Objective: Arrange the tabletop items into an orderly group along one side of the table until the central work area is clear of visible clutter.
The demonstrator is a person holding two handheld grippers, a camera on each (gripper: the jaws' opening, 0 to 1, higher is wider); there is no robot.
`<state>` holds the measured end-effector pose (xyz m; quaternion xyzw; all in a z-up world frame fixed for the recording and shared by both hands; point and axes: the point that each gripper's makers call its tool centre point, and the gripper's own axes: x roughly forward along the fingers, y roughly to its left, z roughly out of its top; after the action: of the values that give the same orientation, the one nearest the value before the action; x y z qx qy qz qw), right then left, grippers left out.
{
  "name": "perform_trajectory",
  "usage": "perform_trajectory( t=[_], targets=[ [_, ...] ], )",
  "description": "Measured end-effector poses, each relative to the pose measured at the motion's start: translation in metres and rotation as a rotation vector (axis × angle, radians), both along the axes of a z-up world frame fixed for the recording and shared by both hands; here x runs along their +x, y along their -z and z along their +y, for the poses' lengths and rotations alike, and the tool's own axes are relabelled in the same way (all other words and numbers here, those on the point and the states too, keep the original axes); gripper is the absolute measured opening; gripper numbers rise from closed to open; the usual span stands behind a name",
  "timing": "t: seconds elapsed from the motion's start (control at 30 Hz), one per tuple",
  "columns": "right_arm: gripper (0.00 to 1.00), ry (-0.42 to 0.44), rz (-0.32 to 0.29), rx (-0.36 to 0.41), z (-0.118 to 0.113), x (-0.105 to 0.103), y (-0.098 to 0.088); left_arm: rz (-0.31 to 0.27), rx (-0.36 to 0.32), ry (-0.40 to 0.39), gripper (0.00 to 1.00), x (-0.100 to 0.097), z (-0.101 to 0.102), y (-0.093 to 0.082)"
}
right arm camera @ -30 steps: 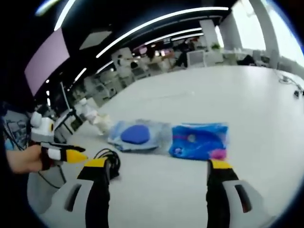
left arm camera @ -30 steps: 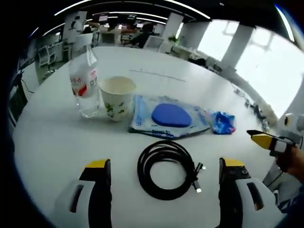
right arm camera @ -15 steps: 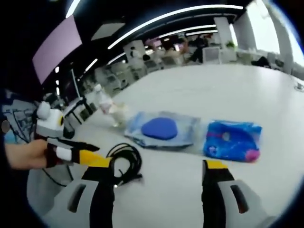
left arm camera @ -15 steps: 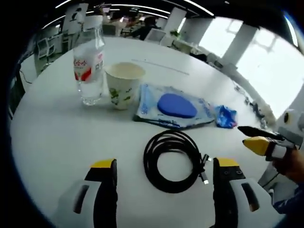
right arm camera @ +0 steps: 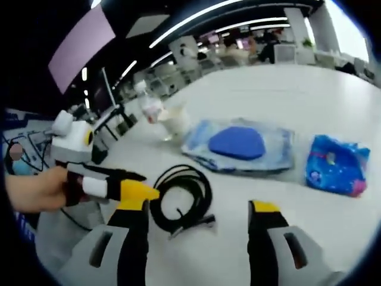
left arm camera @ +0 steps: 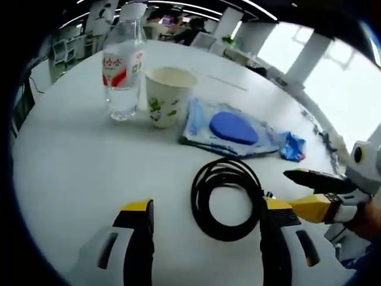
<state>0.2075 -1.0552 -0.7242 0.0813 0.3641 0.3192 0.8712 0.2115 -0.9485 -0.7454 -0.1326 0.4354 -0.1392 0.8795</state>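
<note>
1. At bottom of left gripper view, left gripper (left arm camera: 205,210) hangs low over the white table (left arm camera: 65,167), jaws spread wide apart, nothing held. Same gripper shows in right gripper view at the left (right arm camera: 128,185), held by a hand (right arm camera: 33,190), its yellow tip above the cable's edge.
2. Between and just ahead of its jaws lies the black cable (left arm camera: 227,196), coiled in a ring flat on table, w/ connector end near the right jaw. Cannot tell if the jaw touches it.
3. Right gripper (right arm camera: 199,214) also has jaws wide apart, empty; in left gripper view it comes in from the right (left arm camera: 315,190), its tips near the coil's right side.
4. In right gripper view the coil (right arm camera: 178,199) is ahead of the left jaw, plug pointing toward the gap between jaws.
5. Beyond the cable: clear packet w/ a blue oval pad (left arm camera: 233,128) inside, flat on table.
6. Right of that packet, apart from it, a small blue pouch (left arm camera: 293,146); in right gripper view it (right arm camera: 335,165) is at far right.
7. Left of the packet, a paper cup (left arm camera: 168,95), upright, w/ green print.
8. Just beside the cup, a clear water bottle (left arm camera: 123,68) w/ red-white label, upright.
9. Far behind: office desks and chairs, blurred.
</note>
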Motion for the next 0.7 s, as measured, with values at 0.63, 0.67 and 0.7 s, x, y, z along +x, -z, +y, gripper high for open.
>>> perform_trajectory(
  t=[0.63,0.67,0.7],
  targets=[
    [0.52,0.008,0.042,-0.065,0.019,0.005,0.018,-0.005,0.064,0.046,0.54,0.001,-0.005,0.011],
    [0.51,0.004,0.035,-0.084,0.020,0.005,0.020,-0.011,0.071,0.044,0.52,0.001,-0.005,0.012],
    [0.51,-0.010,0.019,-0.126,0.019,0.005,0.022,-0.016,0.077,0.042,0.50,0.001,-0.005,0.012]
  ],
)
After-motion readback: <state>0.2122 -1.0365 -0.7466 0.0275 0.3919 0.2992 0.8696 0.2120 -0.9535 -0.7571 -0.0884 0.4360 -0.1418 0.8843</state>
